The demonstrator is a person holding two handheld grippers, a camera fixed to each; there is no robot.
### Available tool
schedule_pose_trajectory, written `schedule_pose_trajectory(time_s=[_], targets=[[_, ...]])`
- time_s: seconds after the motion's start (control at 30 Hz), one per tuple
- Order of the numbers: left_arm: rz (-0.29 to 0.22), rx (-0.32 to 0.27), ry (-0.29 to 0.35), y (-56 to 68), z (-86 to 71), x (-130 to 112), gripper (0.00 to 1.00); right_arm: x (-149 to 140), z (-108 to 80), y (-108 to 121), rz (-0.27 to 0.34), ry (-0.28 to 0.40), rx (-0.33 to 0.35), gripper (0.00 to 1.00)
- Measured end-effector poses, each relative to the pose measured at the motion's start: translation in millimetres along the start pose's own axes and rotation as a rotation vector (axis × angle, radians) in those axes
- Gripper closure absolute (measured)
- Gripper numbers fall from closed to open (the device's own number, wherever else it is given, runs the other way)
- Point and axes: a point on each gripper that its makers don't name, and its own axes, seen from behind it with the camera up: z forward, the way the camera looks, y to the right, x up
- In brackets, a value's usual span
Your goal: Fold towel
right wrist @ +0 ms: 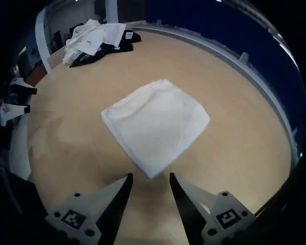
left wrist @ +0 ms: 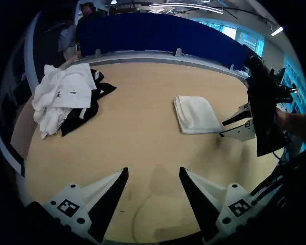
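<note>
While the folded towel lies flat on the table, its near corner just beyond our right gripper (fingers parted, empty), we judge a clean next fold needs every layer pinched together, with our left gripper, likewise spread wide and empty, well apart to the left.

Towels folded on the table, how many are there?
1. The folded white towel lies on the table, just ahead of the right gripper. The white and black cloth heap at the far edge may hide others.
</note>
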Motion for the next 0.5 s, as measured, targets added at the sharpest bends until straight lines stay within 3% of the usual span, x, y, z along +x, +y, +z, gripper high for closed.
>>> schedule_pose_trajectory(time_s=[0.17, 0.5], targets=[[0.001, 0.001, 0.000, 0.2, -1.2, -0.1, 0.08, -0.2, 4.5, -4.4, 0.006, -0.001, 0.012, 0.43], [-0.001, 0.002, 0.002, 0.1, -2.7, 1.9, 0.08, 0.0, 8.8, 0.2, 0.030, -0.006, 0.006, 0.76]])
